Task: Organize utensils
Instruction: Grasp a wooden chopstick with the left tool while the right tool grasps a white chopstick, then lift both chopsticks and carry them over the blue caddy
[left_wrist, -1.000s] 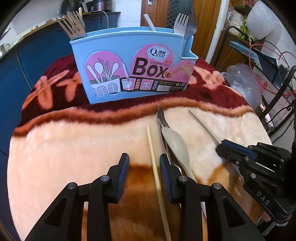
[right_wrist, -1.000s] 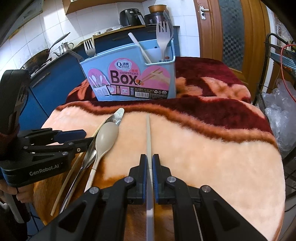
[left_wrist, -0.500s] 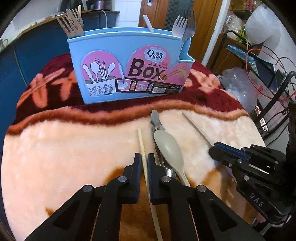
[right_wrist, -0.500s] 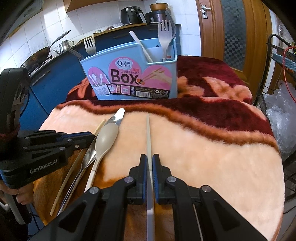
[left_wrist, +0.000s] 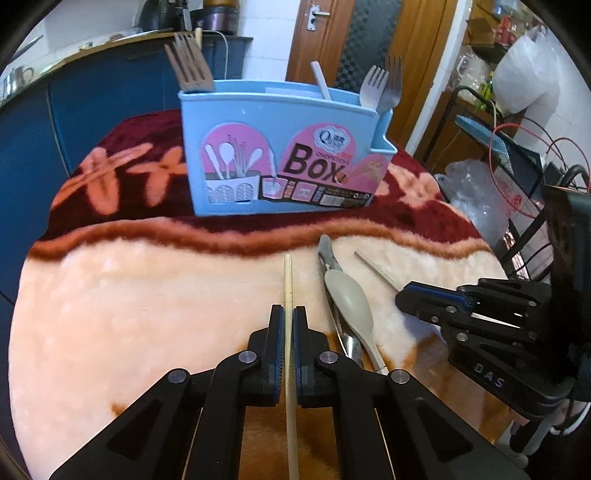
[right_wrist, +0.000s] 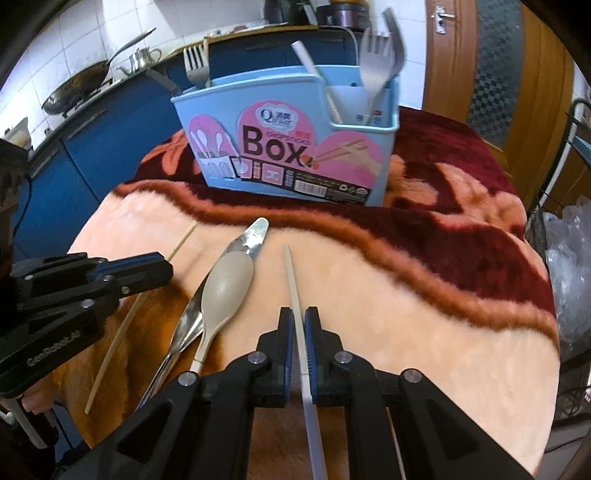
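Observation:
A light blue utensil box (left_wrist: 284, 155) stands on the blanket with forks and a white stick in it; it also shows in the right wrist view (right_wrist: 291, 144). My left gripper (left_wrist: 289, 314) is shut on a wooden chopstick (left_wrist: 288, 280) that points toward the box. My right gripper (right_wrist: 299, 317) is shut on a pale grey chopstick (right_wrist: 292, 280), lifted off the blanket. A beige spoon (left_wrist: 349, 299) lies on a metal utensil (left_wrist: 327, 253) between the two grippers; both show in the right wrist view, the spoon (right_wrist: 229, 284) over the metal one (right_wrist: 255, 232).
The round table carries a fuzzy peach and maroon blanket (left_wrist: 147, 295). A blue kitchen counter (right_wrist: 92, 147) stands behind on the left. A wooden door (right_wrist: 498, 55) and a black wire rack (left_wrist: 517, 155) with bags stand on the right.
My left gripper closed on the wooden chopstick and raised it. My right gripper lifted the grey chopstick and moved nearer the box.

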